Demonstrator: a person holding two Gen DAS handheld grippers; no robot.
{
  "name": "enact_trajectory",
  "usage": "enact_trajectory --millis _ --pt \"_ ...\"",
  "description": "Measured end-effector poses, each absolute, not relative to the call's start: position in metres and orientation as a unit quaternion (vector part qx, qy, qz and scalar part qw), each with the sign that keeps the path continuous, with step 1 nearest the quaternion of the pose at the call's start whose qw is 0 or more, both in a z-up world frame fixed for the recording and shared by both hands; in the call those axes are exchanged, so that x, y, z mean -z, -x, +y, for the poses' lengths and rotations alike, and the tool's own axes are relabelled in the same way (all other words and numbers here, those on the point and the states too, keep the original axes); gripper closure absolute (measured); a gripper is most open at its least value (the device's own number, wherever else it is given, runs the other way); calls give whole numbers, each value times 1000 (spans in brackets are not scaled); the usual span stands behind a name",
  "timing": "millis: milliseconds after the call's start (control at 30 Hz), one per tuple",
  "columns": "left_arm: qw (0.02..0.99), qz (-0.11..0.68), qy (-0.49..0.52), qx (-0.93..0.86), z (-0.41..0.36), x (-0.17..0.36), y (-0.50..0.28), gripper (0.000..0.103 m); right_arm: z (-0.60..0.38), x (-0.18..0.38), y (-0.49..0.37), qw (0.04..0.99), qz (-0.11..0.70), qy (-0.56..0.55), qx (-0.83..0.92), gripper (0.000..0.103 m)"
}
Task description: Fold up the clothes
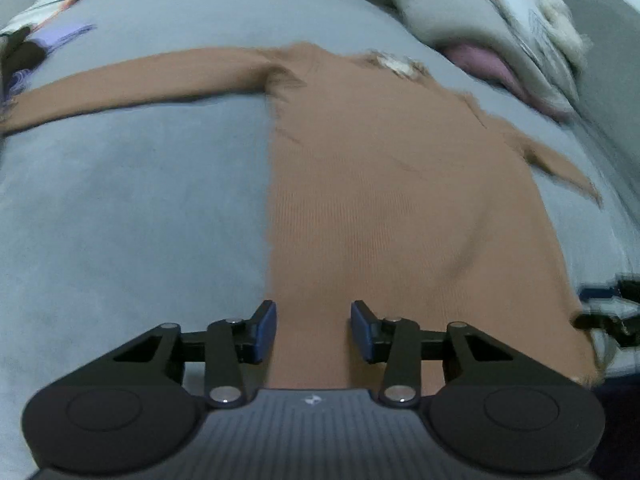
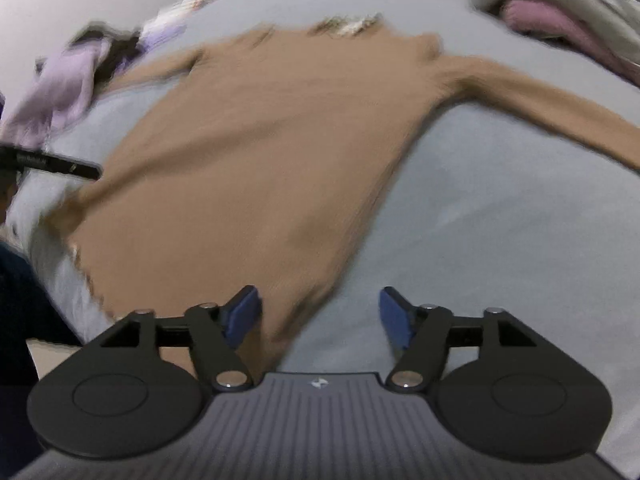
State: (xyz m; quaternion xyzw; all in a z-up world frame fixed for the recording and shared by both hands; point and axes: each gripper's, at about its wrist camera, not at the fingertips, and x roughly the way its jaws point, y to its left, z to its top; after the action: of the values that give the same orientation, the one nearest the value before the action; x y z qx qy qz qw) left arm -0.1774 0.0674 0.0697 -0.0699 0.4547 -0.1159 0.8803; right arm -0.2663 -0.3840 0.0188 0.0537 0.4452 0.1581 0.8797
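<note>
One brown sweater [image 1: 384,200] covers grey bedding [image 1: 140,208].

- The left gripper [image 1: 313,330] points down at a slant, its blue pads [image 1: 265,331] apart with nothing pinched between them.
- The right gripper [image 2: 320,316] tips down too, its jaws spread wider and empty.
- In the right view, the left gripper shows at 9 o'clock.

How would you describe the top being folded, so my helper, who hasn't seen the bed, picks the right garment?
Look at the grey bedsheet that covers the bed. Spread flat in its middle lies the brown long-sleeved top, sleeves stretched out to either side. It is the only brown, laid-out piece: the lilac garment is bunched up at one edge, and the pink cloth is tucked under pale bedding at the other.
</note>
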Motion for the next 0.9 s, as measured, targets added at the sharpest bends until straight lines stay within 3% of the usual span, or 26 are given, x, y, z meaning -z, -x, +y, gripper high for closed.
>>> enact_trajectory --millis 100,200,367,467,633,867,900 --pt "888 423 164 72 118 -84 134 38 -472 -30 243 897 370 -231 -69 23" --pt "877 413 246 30 152 -74 92 35 -572 -15 227 856 284 -427 63 23" --pt "877 386 280 -61 199 -38 33 28 -658 9 209 818 283 -426 265 22" --pt "879 354 308 -79 225 -21 19 22 -680 30 205 814 254 -447 271 22" --pt "882 328 324 -102 237 -23 7 22 -690 53 200 792 148 -527 270 5" --pt "857 287 405 -135 259 -16 -6 23 -672 49 153 825 169 -481 243 9" --pt "857 283 406 -141 263 -15 -5 24 -669 48 150 826 173 -475 250 22"
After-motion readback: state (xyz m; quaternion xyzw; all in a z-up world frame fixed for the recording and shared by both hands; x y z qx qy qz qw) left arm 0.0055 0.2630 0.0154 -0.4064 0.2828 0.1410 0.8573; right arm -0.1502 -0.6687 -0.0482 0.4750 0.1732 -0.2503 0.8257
